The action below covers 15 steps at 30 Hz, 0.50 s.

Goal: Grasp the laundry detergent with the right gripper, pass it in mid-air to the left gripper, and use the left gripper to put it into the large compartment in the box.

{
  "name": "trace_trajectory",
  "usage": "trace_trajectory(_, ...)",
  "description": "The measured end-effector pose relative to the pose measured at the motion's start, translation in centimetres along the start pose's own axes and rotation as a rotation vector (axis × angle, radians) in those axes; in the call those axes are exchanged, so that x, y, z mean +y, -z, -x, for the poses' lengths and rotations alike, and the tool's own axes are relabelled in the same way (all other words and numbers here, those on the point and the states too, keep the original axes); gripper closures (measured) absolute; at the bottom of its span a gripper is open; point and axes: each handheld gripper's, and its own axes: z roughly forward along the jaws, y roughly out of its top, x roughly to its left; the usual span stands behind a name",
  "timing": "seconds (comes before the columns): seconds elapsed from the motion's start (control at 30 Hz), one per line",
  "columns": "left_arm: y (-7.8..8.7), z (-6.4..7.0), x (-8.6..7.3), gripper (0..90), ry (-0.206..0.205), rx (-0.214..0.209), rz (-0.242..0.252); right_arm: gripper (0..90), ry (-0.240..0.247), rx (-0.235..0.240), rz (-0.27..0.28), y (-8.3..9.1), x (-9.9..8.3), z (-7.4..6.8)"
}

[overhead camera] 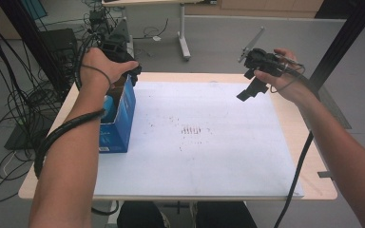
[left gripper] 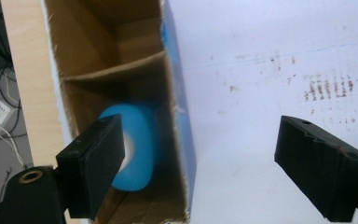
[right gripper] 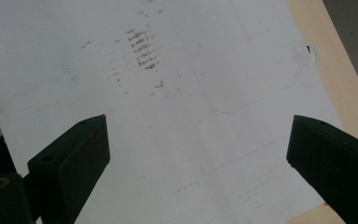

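At the upper left of the high view, the left gripper (overhead camera: 132,71) is held above the far end of an open blue cardboard box (overhead camera: 122,118), which stands on the white sheet (overhead camera: 209,142) at the left side of the table (overhead camera: 313,156). In the left gripper view, its blocky black jaws are spread wide with nothing between them; the box's raw brown inside, split by a cardboard divider (left gripper: 116,70), is seen at centre left. A smooth, rounded light-blue object (left gripper: 137,149) lies in the nearer compartment. At the upper right of the high view, the right gripper (overhead camera: 252,90) is held over the sheet, empty, its jaws equally wide apart. Reddish-brown smudges (right gripper: 142,49) are seen on the matte sheet.
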Motion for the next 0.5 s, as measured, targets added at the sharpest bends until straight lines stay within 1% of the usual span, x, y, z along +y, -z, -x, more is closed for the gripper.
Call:
trace_trajectory(0.2,-0.1,2.2,1.5,14.1,-0.043,-0.013,0.010,5.7,0.001,0.002,-0.011,0.1,-0.1,0.1)
trace_trajectory(0.27,-0.3,2.9,1.9,13.8,-0.057,-0.017,0.005,5.7,-0.003,0.004,-0.016,0.2,-0.4,0.2)
trace_trajectory(0.37,-0.6,3.8,2.4,13.8,-0.067,-0.028,0.006,5.7,-0.014,0.004,-0.014,0.3,-0.7,0.4)
trace_trajectory(0.5,-1.0,4.8,2.8,13.7,-0.086,-0.037,0.001,5.7,-0.016,0.000,-0.025,0.6,-1.0,0.6)
